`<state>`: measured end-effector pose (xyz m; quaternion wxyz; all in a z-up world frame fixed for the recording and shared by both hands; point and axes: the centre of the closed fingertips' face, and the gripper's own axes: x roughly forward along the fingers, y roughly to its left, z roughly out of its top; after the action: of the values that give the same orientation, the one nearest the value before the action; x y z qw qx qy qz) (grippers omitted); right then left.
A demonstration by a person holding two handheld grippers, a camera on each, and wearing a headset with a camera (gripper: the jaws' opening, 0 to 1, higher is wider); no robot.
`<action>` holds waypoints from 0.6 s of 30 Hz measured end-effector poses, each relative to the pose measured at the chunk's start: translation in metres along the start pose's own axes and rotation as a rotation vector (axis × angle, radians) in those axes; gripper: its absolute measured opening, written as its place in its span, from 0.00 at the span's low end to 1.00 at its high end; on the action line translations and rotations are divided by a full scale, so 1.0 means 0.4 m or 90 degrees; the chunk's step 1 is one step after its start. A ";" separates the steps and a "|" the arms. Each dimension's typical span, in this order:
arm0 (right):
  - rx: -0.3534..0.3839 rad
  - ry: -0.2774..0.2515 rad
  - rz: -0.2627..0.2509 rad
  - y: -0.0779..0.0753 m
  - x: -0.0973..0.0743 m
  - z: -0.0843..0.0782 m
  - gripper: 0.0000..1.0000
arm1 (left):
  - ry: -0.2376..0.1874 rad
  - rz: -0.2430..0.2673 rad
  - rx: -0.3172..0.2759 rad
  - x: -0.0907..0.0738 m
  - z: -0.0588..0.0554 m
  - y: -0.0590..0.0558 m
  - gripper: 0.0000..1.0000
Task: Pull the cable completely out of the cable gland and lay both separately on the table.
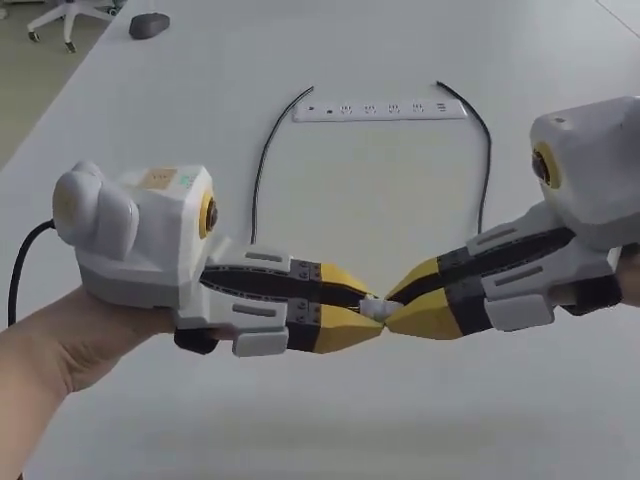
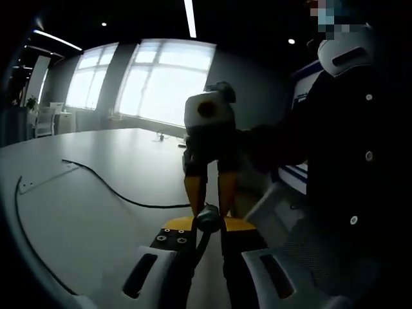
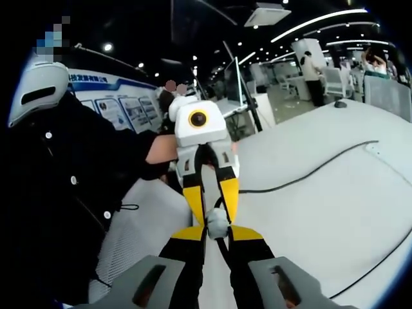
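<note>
Left claw [image 2: 207, 225] and right claw [image 3: 219, 233] meet nose to nose, both pinched shut on the small pale-grey round cable gland [image 1: 376, 308], held up off the white surface [image 1: 350, 400]. I can't tell which one actually bites the thin black cable [image 1: 258, 180]. If neither does, pulling apart will probably just pop a tip off. The slack also loops past the long white power strip [image 1: 380, 109], so it might snag and drag it.

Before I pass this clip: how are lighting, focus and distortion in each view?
Head view: even light, sharp, soft shadows on the table. Left gripper view: backlit by windows, so the right gripper is shadowed; strong fisheye bend. Right gripper view: brighter, cable gland slightly soft.
</note>
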<state>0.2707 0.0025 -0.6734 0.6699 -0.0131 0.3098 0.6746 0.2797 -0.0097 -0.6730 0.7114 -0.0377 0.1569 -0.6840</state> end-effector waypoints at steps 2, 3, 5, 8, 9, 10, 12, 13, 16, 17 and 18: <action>0.002 -0.002 0.001 0.000 -0.001 0.001 0.09 | 0.000 0.002 0.003 0.000 0.002 0.000 0.15; 0.004 -0.002 0.003 0.001 -0.001 0.002 0.09 | 0.000 0.001 0.004 -0.001 0.003 0.000 0.15; 0.005 -0.002 0.004 0.001 0.000 0.002 0.09 | 0.000 0.002 0.006 -0.002 0.004 0.000 0.15; 0.009 0.000 0.009 0.005 0.002 0.001 0.09 | 0.002 0.001 0.011 -0.002 0.004 -0.004 0.15; 0.010 0.001 0.010 0.006 0.002 0.001 0.09 | 0.002 0.000 0.011 -0.002 0.003 -0.004 0.15; 0.011 0.003 0.010 0.008 0.003 -0.001 0.09 | 0.005 0.000 0.013 -0.002 0.002 -0.006 0.15; 0.010 0.008 0.010 0.009 0.005 -0.004 0.08 | 0.008 0.000 0.016 -0.002 0.000 -0.008 0.15; 0.011 0.009 0.010 0.010 0.004 -0.004 0.08 | 0.008 -0.001 0.015 -0.002 0.000 -0.008 0.15; 0.001 0.012 0.007 0.012 0.004 -0.005 0.08 | 0.007 -0.001 0.015 -0.002 -0.001 -0.009 0.15; -0.020 0.016 0.006 0.014 0.004 -0.008 0.07 | 0.009 -0.003 0.014 -0.002 -0.002 -0.010 0.15; -0.023 0.017 0.001 0.014 0.005 -0.009 0.07 | 0.010 -0.002 0.016 -0.002 -0.003 -0.010 0.15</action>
<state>0.2641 0.0031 -0.6748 0.6648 -0.0335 0.3066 0.6804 0.2756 -0.0091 -0.6729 0.7093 -0.0234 0.1538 -0.6876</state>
